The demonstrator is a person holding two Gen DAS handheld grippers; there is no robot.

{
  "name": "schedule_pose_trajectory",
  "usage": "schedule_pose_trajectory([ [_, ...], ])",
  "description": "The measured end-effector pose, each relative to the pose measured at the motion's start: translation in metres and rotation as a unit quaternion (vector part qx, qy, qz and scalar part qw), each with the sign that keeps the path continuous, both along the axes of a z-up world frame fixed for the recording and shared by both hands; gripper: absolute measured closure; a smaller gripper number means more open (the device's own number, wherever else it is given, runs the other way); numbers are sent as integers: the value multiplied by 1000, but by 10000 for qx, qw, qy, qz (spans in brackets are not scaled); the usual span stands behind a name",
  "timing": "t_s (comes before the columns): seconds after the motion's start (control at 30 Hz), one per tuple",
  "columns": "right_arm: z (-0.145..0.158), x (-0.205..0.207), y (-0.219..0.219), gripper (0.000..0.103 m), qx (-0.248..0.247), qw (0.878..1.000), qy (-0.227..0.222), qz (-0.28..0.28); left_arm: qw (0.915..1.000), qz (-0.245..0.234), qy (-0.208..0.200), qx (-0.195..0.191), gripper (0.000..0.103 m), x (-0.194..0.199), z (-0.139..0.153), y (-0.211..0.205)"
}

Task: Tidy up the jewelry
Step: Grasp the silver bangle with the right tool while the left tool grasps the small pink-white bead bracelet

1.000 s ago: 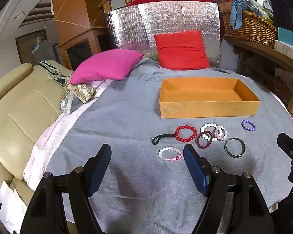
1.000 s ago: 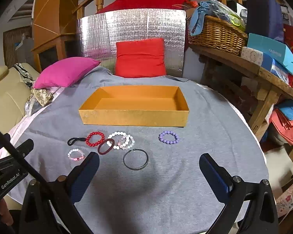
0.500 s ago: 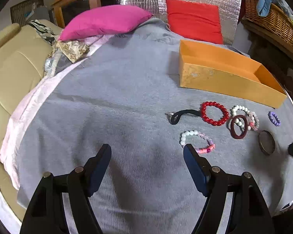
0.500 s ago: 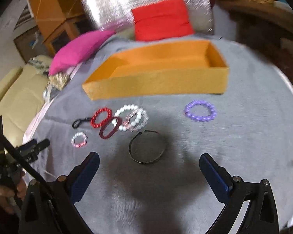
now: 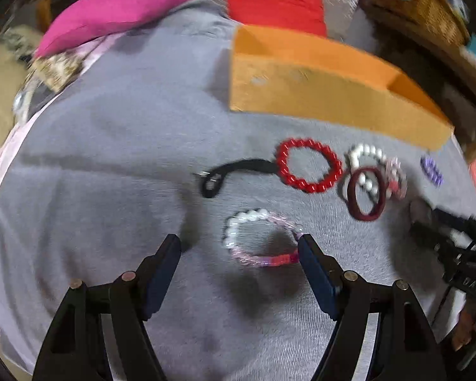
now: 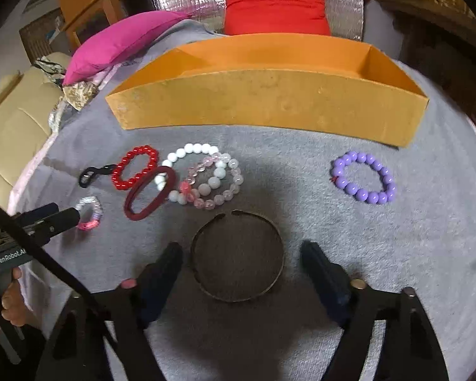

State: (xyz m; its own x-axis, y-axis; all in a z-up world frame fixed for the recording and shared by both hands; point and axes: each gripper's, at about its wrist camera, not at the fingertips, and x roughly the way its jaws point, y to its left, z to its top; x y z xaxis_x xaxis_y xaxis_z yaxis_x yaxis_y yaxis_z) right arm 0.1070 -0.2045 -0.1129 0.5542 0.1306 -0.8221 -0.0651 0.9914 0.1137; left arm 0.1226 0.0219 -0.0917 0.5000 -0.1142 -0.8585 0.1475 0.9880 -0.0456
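Note:
My left gripper (image 5: 238,249) is open low over the grey cloth. A white-and-pink bead bracelet (image 5: 238,222) lies between its jaws, its pink end at the right fingertip (image 5: 304,247). My right gripper (image 6: 241,250) straddles a dark metal bangle (image 6: 282,260); its jaws are closing and the pads stand clear of the bangle. Beyond lie a red bead bracelet (image 6: 142,150), a maroon hair tie (image 6: 133,209), white (image 6: 190,149) and pale pink (image 6: 231,190) bead bracelets, a purple bracelet (image 6: 365,195) and a black cord (image 6: 85,177). The orange box (image 6: 269,101) stands behind them, nothing in it.
A grey cloth (image 6: 396,254) covers the round surface. A pink cushion (image 6: 120,44) and a red cushion (image 6: 273,3) lie behind the box. A beige sofa (image 6: 12,117) is on the left, a wicker basket (image 5: 428,16) on a shelf at the right.
Both grippers have sunk toward the cloth and tipped downward. The left now frames the white-and-pink bracelet, the right frames the bangle. The right jaws have narrowed.

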Motion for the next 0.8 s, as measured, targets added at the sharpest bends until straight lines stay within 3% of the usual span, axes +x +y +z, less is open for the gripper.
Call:
schedule_pose_trajectory([
  [0.13, 1, -1, 2, 38, -133, 9998, -114, 21, 9999, -118, -111, 20, 29, -1, 1, -8],
  [0.2, 2, -2, -2, 38, -40, 9999, -136, 8, 9997, -148, -180, -27, 43, -3, 3, -8],
  [0.27, 4, -5, -6, 38, -11, 9999, -147, 20, 9995, -216, -208, -18, 72, -4, 4, -8],
  [0.33, 6, -6, -7, 38, 27, 9998, -184, -2, 9995, -238, -197, -41, 81, -6, 6, -8],
  [0.37, 7, -7, -9, 38, 71, 9998, -198, -26, 9994, -251, -208, -115, 94, -7, 7, -6],
  [0.8, 44, -9, -57, 38, 976, 9898, -749, -724, 9961, -116, -825, -281, 96, -16, 40, 22],
])
